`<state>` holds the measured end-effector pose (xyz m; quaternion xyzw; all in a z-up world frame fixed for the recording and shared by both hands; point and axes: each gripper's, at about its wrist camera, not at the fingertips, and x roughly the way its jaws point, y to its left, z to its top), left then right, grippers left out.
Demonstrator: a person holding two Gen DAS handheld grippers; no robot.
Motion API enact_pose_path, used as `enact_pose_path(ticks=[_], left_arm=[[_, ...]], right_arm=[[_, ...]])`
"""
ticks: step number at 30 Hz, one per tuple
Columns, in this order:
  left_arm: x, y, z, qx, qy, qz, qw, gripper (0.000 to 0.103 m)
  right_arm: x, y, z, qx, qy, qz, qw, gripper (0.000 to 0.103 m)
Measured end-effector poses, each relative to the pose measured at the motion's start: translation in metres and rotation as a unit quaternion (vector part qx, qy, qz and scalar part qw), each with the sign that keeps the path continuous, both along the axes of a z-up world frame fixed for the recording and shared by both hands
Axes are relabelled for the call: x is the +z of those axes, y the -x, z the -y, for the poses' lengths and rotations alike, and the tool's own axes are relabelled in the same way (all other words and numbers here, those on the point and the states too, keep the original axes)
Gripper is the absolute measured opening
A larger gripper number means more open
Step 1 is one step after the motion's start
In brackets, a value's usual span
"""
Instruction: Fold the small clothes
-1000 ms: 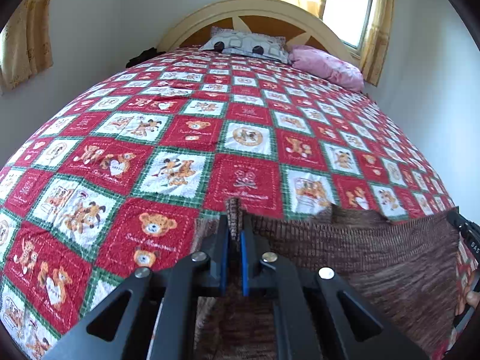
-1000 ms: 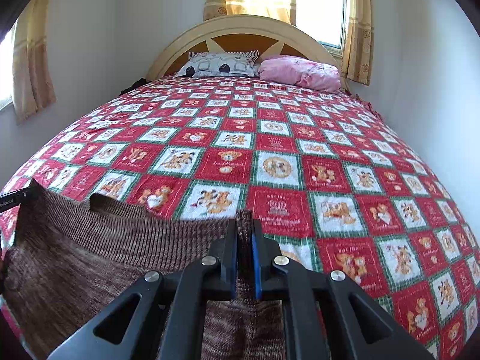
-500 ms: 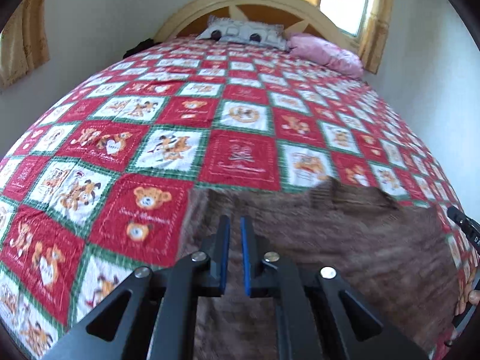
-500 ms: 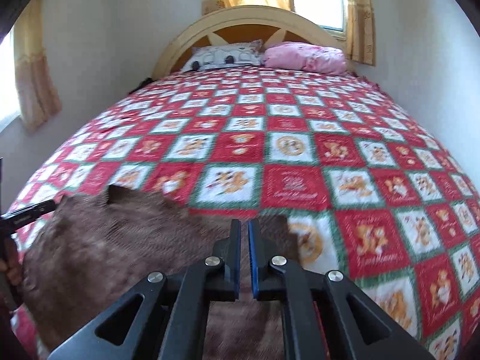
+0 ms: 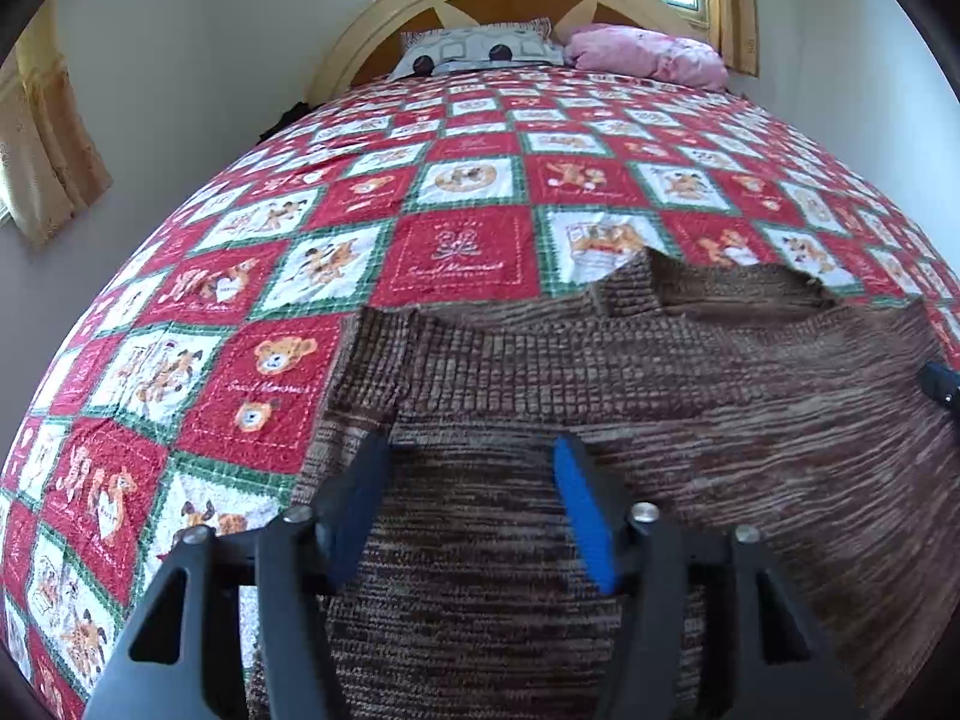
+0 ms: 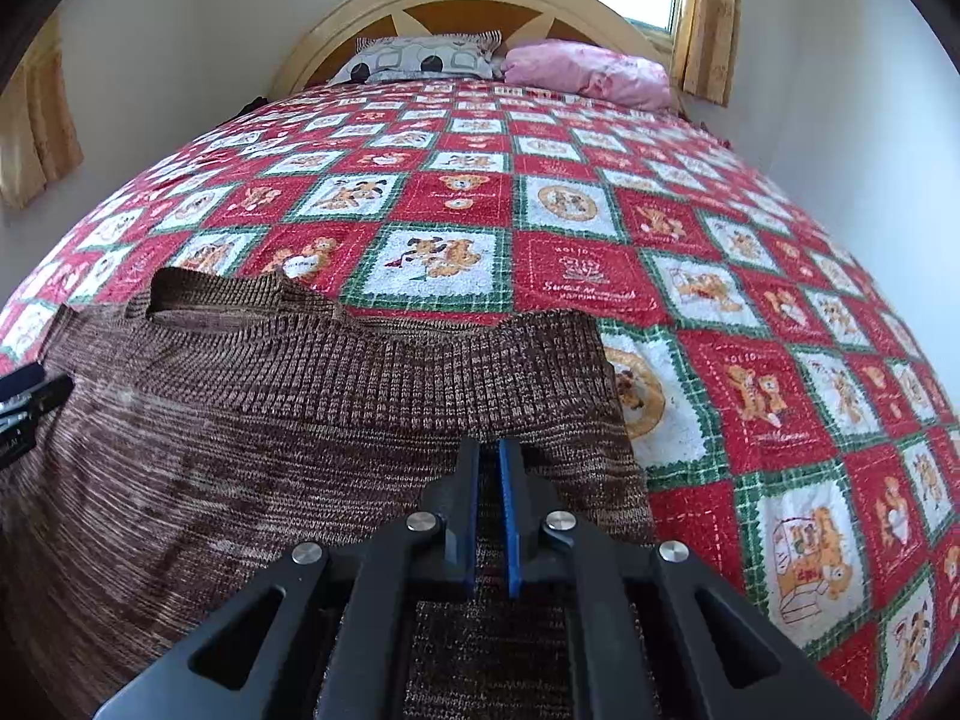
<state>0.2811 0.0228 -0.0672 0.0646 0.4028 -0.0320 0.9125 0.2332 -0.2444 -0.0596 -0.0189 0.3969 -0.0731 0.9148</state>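
A brown knit sweater [image 5: 630,396] lies spread flat on the red patchwork bedspread [image 5: 468,252], neckline toward the headboard. My left gripper [image 5: 471,450] is open, its blue-padded fingers apart just above the sweater's left shoulder, holding nothing. In the right wrist view the same sweater [image 6: 288,420] fills the lower left. My right gripper [image 6: 489,450] has its jaws almost together over the sweater's right shoulder, with a narrow gap and no cloth visible between them.
Two pillows, a grey patterned one [image 6: 420,60] and a pink one [image 6: 588,75], lie at the cream headboard [image 6: 474,0]. White walls flank the bed. The other gripper's tip shows at each view's edge [image 5: 939,381].
The sweater went from held up by both shoulders to lying flat on the bed. My left gripper opened wide and let go. My right gripper let go too and stays nearly closed.
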Motion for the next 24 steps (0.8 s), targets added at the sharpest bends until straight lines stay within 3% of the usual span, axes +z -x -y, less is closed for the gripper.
enact_pose_path(ticks=[2, 5, 7, 9, 11, 14, 18, 24], left_arm=[[0.000, 0.000, -0.001, 0.003, -0.001, 0.000, 1.0000, 0.065], [-0.002, -0.001, -0.005, 0.021, -0.005, -0.003, 0.9998, 0.079], [-0.003, -0.003, -0.011, 0.026, 0.015, -0.009, 0.9995, 0.082], [-0.004, -0.003, -0.016, 0.031, 0.028, -0.013, 0.9991, 0.085], [-0.004, -0.001, -0.013, 0.036, 0.020, -0.012, 0.9991, 0.088], [-0.005, 0.001, -0.010, 0.057, -0.008, -0.009, 0.9983, 0.102], [-0.005, 0.003, -0.015, 0.070, 0.006, -0.016, 0.9974, 0.103], [0.003, 0.041, -0.029, 0.083, 0.079, -0.027, 0.9930, 0.103]], right_arm=[[0.000, 0.001, -0.002, 0.000, 0.004, 0.001, 1.000, 0.007], [0.002, 0.003, 0.002, -0.001, -0.006, 0.004, 1.000, 0.008], [0.002, 0.003, 0.004, -0.003, -0.012, 0.008, 1.000, 0.009], [0.002, 0.005, 0.006, -0.006, -0.017, 0.011, 1.000, 0.015], [0.002, 0.005, 0.010, -0.021, -0.020, 0.010, 1.000, 0.037], [0.002, 0.006, 0.014, -0.021, -0.036, 0.013, 0.999, 0.041], [0.001, 0.006, 0.013, -0.020, -0.033, 0.012, 0.999, 0.041], [0.001, 0.006, 0.013, -0.020, -0.032, 0.012, 0.999, 0.041]])
